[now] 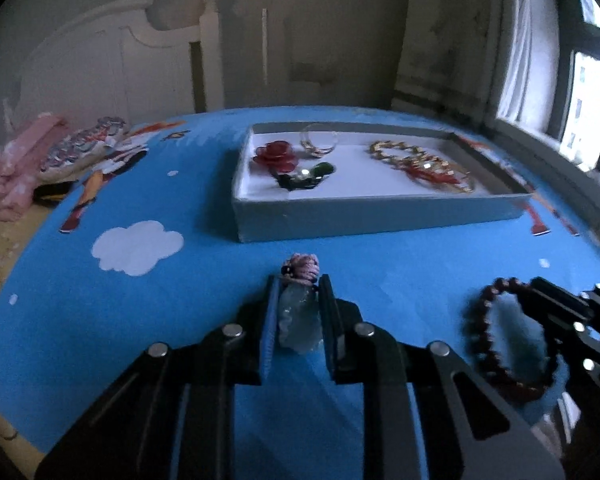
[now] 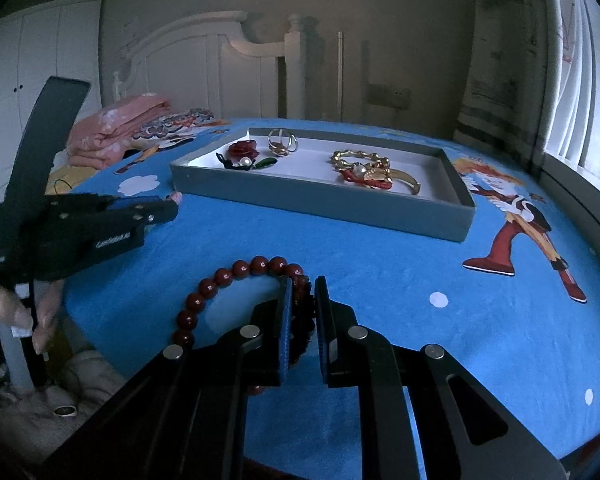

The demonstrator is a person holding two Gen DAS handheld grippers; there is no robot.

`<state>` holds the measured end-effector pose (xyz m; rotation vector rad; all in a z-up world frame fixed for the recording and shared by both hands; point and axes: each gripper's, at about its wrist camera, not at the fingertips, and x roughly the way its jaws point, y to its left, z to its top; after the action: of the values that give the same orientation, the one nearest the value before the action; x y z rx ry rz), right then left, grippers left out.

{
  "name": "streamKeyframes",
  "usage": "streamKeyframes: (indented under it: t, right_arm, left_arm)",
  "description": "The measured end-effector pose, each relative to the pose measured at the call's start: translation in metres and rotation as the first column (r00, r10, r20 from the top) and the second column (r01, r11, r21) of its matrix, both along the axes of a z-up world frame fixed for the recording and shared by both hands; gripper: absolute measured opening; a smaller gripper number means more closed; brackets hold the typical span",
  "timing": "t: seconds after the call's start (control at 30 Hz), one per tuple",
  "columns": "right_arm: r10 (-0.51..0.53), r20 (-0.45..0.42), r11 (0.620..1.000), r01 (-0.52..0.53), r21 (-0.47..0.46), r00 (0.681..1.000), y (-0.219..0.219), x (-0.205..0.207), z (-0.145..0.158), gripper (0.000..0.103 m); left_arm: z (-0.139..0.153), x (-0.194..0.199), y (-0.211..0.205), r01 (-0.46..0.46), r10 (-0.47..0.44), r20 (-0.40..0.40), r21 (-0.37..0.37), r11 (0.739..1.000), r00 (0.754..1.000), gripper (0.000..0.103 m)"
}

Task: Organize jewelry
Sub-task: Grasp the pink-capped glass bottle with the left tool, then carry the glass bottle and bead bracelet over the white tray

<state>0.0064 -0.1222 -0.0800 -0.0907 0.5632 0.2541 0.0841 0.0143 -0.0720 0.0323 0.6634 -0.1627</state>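
The grey tray on the blue bedspread already holds a red rose brooch, rings and gold chains. Two pieces remain outside it: the left gripper is clamped on a pale pendant, and the right gripper pinches the red bead bracelet, both near the tray's front wall

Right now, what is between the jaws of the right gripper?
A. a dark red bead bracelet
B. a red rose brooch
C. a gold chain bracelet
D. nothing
A: the right gripper has its jaws shut on the dark red bead bracelet, while the rose brooch and the gold chain lie in the grey tray.
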Motion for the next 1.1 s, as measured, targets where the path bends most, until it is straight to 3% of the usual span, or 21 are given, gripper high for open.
streamKeyframes:
  t: [0.33,0.57,1.1]
  right_arm:
    - [-0.026,0.089,1.000,0.027,-0.011,0.996,0.005,-0.016,0.018,0.012]
    - [-0.050,0.152,0.999,0.052,-0.010,0.987,0.007,-0.023,0.034,0.012]
    - [-0.103,0.166,0.994,0.106,-0.010,0.981,0.011,-0.016,0.055,0.011]
  left_arm:
    - [0.022,-0.034,-0.007,0.033,-0.025,0.137,-0.051,0.998,0.990,0.019]
    - [0.035,-0.051,-0.014,0.052,-0.043,0.205,-0.036,0.998,0.978,0.019]
    - [0.041,-0.053,-0.019,0.045,-0.035,0.223,-0.041,0.998,0.974,0.020]
